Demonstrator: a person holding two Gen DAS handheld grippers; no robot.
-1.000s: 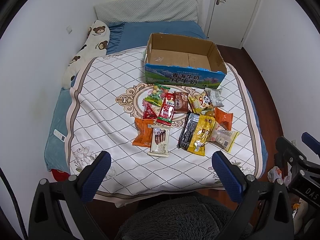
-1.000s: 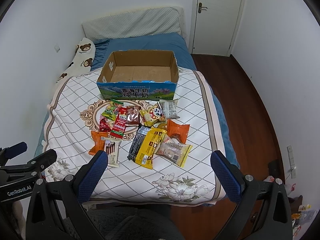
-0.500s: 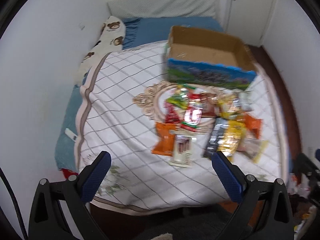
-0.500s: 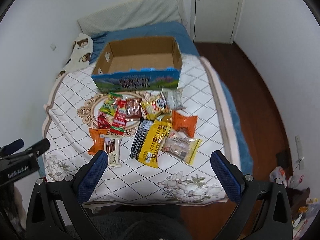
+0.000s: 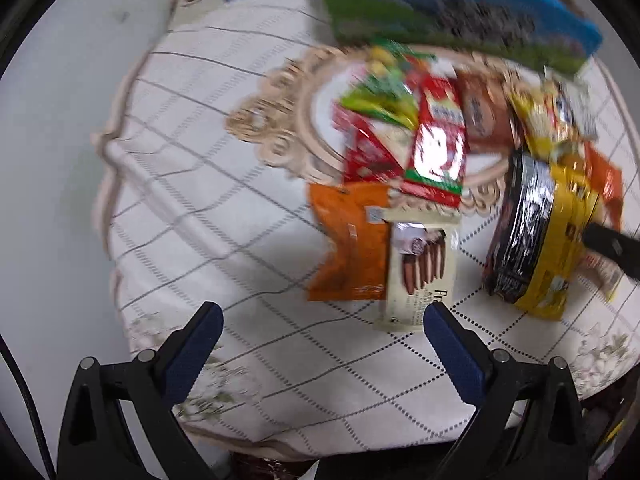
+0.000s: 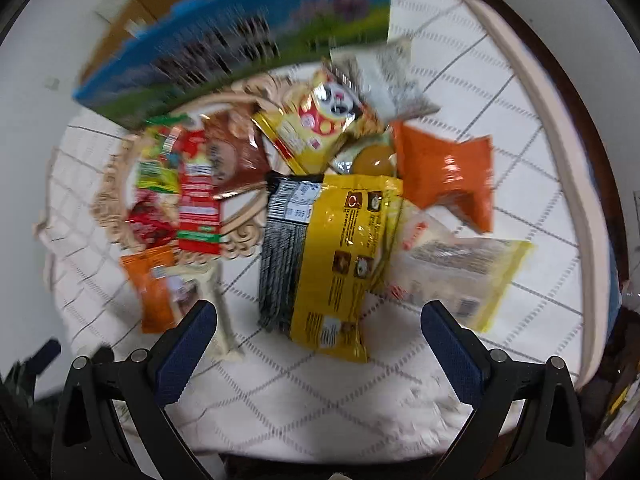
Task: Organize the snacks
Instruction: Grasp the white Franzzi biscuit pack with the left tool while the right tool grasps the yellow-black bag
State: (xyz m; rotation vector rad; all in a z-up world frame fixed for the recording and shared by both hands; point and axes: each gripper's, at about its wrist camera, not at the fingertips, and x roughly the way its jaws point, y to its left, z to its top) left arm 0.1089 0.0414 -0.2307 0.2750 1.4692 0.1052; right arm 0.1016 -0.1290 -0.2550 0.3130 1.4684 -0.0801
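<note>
Quilted bed cover (image 5: 248, 216) carries the snacks (image 6: 332, 256) heaped before the box (image 6: 240, 40); both grippers, left (image 5: 320, 344) and right (image 6: 318, 340), hover empty, jaws apart, so best pinch one edge packet, not the pile.

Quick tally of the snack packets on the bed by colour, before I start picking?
Orange packets: 2
Red packets: 2
Yellow packets: 3
Green packet: 1
Brown packet: 1
Black packet: 1
Grey-white packet: 1
Cream packet: 1
Amber round item, half hidden: 1
Total: 13
</note>
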